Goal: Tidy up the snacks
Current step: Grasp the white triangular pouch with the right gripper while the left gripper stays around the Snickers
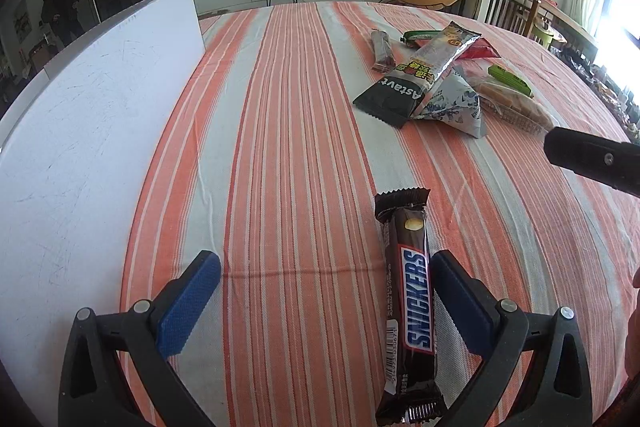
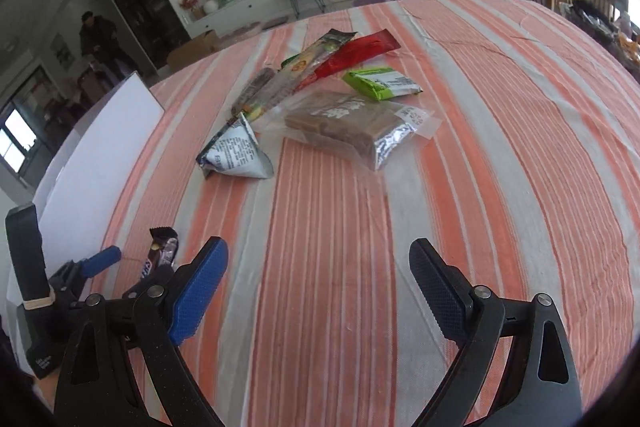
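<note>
Presently the left gripper stands wide open, the Snickers bar lying free by its right finger. The right gripper is open and empty; the snack pile lies at twelve o'clock.

Woven striped tablecloth, glossy Snickers wrapper, matt white board

Both wrist views low over striped tablecloth, angled down, sharing snack pile, television beyond

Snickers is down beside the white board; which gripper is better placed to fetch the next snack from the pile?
Right, probably. The right gripper is open, empty and aimed at the pile, the triangular packet nearest. The left gripper, open, straddles the Snickers bar, farther from the pile.
</note>
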The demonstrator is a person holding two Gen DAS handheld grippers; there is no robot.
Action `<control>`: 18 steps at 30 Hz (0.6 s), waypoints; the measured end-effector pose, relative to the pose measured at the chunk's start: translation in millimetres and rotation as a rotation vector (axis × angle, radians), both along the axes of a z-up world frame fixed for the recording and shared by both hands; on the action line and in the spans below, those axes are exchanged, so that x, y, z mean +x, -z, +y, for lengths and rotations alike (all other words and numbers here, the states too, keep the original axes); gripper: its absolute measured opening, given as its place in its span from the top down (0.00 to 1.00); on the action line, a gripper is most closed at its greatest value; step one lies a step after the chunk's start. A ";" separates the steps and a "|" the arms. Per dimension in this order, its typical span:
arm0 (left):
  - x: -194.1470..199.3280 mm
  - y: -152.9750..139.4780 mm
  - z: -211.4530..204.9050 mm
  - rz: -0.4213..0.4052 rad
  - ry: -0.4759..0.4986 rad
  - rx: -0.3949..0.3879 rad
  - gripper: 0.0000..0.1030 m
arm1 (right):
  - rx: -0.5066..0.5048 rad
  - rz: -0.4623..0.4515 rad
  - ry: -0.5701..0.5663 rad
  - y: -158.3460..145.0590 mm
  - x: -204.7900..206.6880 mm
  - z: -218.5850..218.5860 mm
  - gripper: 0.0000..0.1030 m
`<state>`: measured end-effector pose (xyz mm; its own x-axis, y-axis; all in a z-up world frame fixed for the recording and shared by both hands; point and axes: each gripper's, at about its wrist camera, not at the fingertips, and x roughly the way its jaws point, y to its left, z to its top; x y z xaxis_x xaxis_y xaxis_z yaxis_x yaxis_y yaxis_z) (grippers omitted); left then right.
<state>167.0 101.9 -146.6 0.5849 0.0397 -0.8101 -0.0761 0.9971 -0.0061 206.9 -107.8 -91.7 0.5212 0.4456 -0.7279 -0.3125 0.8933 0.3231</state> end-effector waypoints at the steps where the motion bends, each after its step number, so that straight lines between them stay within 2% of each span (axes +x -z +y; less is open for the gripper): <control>1: 0.5 0.1 0.5 0.000 0.000 0.000 0.00 | -0.005 0.005 -0.038 -1.8 12.1 14.9 0.11; 4: -0.6 -0.2 0.1 0.000 0.000 0.000 0.00 | -0.064 0.023 -0.105 1.0 46.0 55.9 0.11; 7: -0.7 -0.2 0.1 0.000 0.000 0.000 0.00 | -0.102 0.069 -0.124 15.5 70.8 81.2 0.11; 8: -0.5 -0.3 0.3 -0.001 0.000 -0.001 0.00 | -0.122 0.080 -0.127 20.5 75.2 87.2 0.22; 9: -1.4 -0.6 0.1 -0.001 0.001 -0.001 0.00 | -0.164 0.041 -0.117 18.8 75.3 91.9 0.30; 10: -0.9 -0.5 0.0 -0.001 0.001 -0.001 0.00 | -0.181 0.040 -0.120 18.9 76.0 94.2 0.53; 12: -0.3 -0.3 0.3 -0.001 0.000 0.000 0.00 | -0.144 0.063 -0.113 17.7 77.1 92.0 0.60; 18: 0.7 -0.1 0.5 -0.001 0.000 0.000 0.00 | -0.101 0.042 -0.100 2.3 49.1 56.3 0.62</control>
<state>167.7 102.4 -146.6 0.5857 0.0395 -0.8096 -0.0761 0.9971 -0.0065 256.0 -51.5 -94.0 0.4457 0.4176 -0.7918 -0.3898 0.8868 0.2482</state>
